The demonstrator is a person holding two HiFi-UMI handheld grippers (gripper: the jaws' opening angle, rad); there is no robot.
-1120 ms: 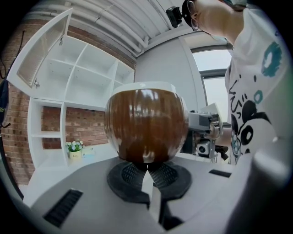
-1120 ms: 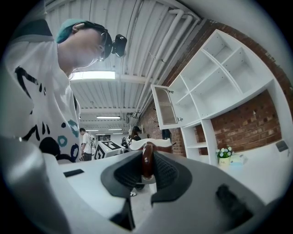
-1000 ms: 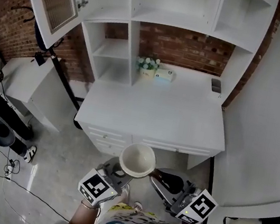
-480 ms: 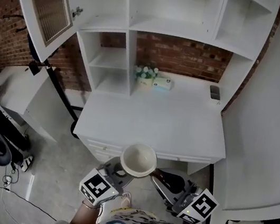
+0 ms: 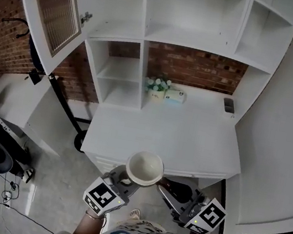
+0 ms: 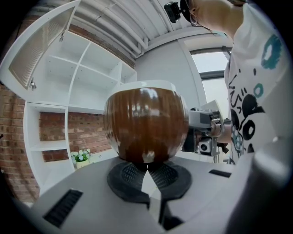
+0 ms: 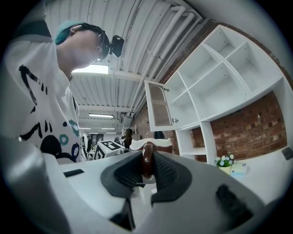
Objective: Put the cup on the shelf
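Brown cup (image 5: pixel 145 168), white inside, held in air before worktop (image 5: pixel 159 138), below shelf (image 5: pixel 194 38). Right gripper (image 5: pixel 164 183) fingers clenched on handle (image 7: pixel 146 160); left gripper (image 5: pixel 124 177) fingers closed together under cup base.

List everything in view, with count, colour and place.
cup: one, brown outside, cream inside, held in front of the desk
desk: one, white, below the shelf unit
shelf unit: one, white, over the desk, door open at left
flower pot: one, white flowers, back of desk
small box: one, pale, beside the pot
dark object: one, desk's back right
left hand-held gripper: one, grey, jaws closed at cup's base
right hand-held gripper: one, grey, jaws shut on cup's handle
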